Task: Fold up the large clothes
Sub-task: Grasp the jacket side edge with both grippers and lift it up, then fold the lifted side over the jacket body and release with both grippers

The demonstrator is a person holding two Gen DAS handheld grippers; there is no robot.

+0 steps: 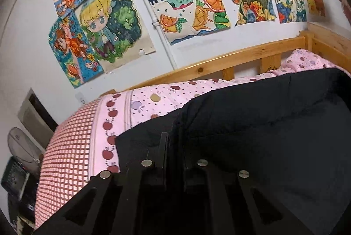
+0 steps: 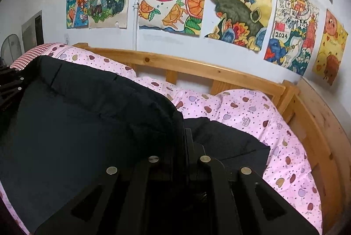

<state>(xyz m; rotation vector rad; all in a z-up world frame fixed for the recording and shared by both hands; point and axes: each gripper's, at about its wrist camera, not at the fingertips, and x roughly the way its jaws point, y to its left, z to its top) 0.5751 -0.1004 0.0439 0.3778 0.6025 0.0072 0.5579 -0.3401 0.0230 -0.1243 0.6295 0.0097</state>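
Hand-held grippers, left (image 1: 173,142) and right (image 2: 186,138), both clamp black garment (image 1: 274,136) edge (mid-fold, bed (image 2: 241,107)); laying down remains

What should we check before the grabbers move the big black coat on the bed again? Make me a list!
1. Left gripper pinches the black coat: ok, its fingers are shut with an edge of the fabric between them.
2. Right gripper pinches the coat: ok, shut on the other end of the same edge.
3. Both grippers hold one edge: ok, the left gripper shows at the far left of the right wrist view.
4. Room on the pink apple sheet beyond the coat: ok, bare sheet shows.
5. Coat clear of the wooden bed rail: ok, apart.
6. Coat's lower part lying flat: cannot tell, it is hidden.
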